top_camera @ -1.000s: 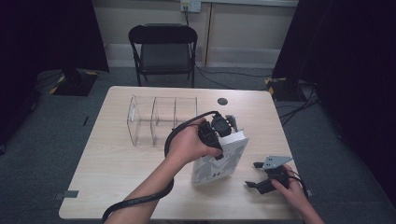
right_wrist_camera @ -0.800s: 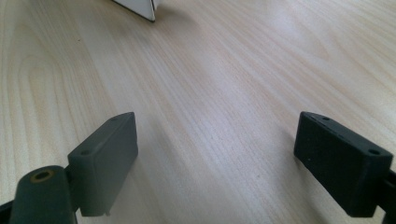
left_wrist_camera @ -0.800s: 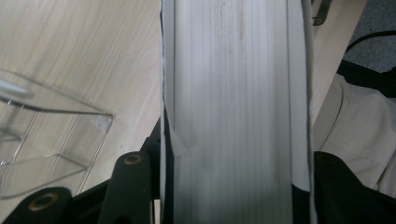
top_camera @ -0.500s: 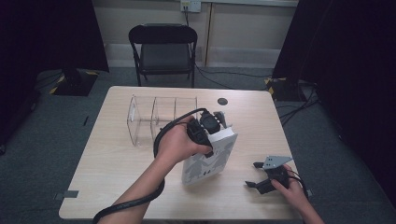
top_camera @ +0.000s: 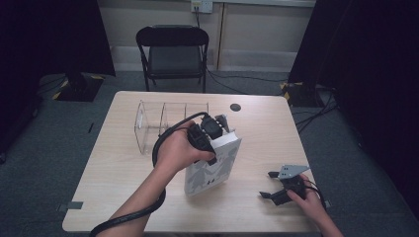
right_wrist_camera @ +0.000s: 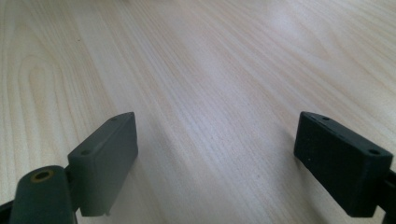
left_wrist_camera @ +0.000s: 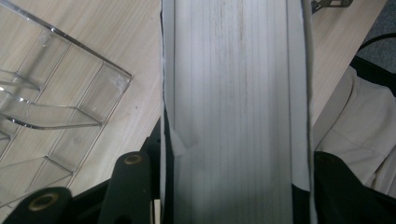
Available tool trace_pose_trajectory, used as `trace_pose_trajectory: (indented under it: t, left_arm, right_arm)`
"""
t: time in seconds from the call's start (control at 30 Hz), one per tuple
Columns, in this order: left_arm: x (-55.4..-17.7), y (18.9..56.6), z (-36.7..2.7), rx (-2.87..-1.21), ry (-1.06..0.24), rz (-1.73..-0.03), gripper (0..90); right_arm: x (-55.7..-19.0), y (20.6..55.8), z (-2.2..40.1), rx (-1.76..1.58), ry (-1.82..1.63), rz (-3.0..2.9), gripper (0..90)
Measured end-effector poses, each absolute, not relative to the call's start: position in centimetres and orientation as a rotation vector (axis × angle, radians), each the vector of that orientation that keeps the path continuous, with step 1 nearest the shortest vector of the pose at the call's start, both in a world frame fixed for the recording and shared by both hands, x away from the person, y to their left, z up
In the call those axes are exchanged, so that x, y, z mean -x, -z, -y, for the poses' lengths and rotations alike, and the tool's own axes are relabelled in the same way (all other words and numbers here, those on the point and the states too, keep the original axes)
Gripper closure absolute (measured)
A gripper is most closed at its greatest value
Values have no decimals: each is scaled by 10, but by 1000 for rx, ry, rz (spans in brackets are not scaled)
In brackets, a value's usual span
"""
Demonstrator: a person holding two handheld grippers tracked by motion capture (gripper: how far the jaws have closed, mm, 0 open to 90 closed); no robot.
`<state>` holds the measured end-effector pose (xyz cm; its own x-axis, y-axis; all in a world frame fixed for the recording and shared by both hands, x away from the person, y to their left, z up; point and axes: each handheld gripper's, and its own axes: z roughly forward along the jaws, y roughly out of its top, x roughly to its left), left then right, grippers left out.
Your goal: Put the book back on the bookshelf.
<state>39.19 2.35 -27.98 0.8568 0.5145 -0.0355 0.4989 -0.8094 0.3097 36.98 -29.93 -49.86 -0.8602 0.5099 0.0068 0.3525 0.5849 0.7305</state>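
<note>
Left gripper [top_camera: 213, 132] clamps thick book [top_camera: 212, 168] by top edge, held upright mid-table [top_camera: 123, 173] beside clear divider rack [top_camera: 163, 123]. Cover shows dark figures, lettering unreadable. Left gripper view shows page edges [left_wrist_camera: 233, 93]. Right gripper [top_camera: 276, 190] rests near table edge, jaws wide, empty.

One thick white book [top_camera: 213, 165], one clear acrylic divided rack [top_camera: 160, 123], one black folding chair [top_camera: 173, 52], two black handheld grippers, one pale wooden table [top_camera: 113, 163].

We see a white book [top_camera: 212, 165] with dark figures on its cover, a pale wood-grain tabletop [top_camera: 123, 168], and a clear rack [top_camera: 148, 123].
</note>
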Motion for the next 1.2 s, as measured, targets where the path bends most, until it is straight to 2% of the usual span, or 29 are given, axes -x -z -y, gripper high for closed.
trace_pose_trajectory:
  t: [1.2]
  left_arm:
    - [-401,273,-62,-2707,-50,-963,535]
  right_arm:
    - [-370,499,299,-721,-1136,-2611,130]
